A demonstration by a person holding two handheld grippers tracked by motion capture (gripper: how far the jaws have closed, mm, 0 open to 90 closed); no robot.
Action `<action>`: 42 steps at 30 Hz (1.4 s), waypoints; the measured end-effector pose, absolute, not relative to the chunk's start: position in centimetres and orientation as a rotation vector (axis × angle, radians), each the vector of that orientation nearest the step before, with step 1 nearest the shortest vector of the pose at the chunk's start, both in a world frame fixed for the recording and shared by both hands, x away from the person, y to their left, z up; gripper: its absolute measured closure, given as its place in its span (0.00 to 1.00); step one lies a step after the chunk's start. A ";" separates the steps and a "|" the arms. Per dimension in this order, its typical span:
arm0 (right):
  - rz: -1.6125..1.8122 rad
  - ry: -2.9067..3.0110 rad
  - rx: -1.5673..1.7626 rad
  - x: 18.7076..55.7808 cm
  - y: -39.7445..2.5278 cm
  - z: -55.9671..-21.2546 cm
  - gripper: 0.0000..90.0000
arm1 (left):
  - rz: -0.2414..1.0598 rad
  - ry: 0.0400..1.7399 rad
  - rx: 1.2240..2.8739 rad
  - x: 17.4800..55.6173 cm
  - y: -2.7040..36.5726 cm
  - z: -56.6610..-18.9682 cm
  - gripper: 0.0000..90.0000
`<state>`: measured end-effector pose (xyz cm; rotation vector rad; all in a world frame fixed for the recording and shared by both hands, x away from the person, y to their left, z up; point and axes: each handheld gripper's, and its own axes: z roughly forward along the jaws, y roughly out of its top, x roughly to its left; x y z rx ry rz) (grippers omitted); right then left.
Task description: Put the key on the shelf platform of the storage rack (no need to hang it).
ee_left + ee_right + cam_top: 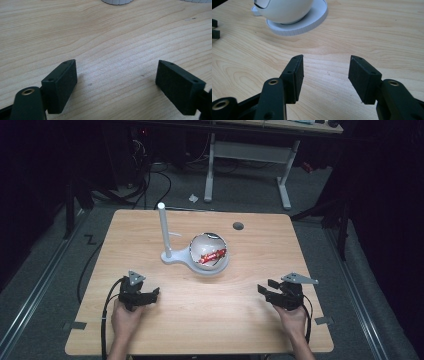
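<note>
Left gripper (156, 292) low over wooden bench (225, 320), jaws spread wide, nothing between them, bare wood under; right gripper (261, 289) likewise near bench surface, jaws apart and empty; white bowl (209, 251) sits on round white stand (176, 256) well ahead of both jaw pairs, roughly midway between them; red wrapper (212, 255) lies inside bowl; white upright post (163, 230) rises from stand, left of bowl; both hands grip tools from near bench edge.

Right gripper (325, 75) jaws apart (nothing between); white bowl (284, 10) beyond.
</note>
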<state>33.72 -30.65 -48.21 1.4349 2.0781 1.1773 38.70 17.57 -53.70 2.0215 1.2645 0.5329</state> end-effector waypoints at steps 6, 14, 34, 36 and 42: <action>1.155 2.092 1.444 34.1 -30.4 -48.9 0.51 | 0.533 1.264 2.023 38.7 17.6 -53.7 0.20; 1.127 2.067 1.454 34.4 -30.4 -50.4 0.49 | 0.533 1.264 2.023 38.7 17.6 -53.7 0.20; 1.008 2.099 1.480 36.1 -29.3 -52.7 0.46 | 0.533 1.264 2.023 38.7 17.6 -53.7 0.20; 0.996 2.099 1.478 36.3 -29.2 -52.9 0.46 | 0.533 1.265 2.022 38.7 17.6 -53.7 0.20; 0.969 2.088 1.465 36.3 -28.9 -53.0 0.45 | 0.533 1.265 2.021 38.7 17.6 -53.7 0.20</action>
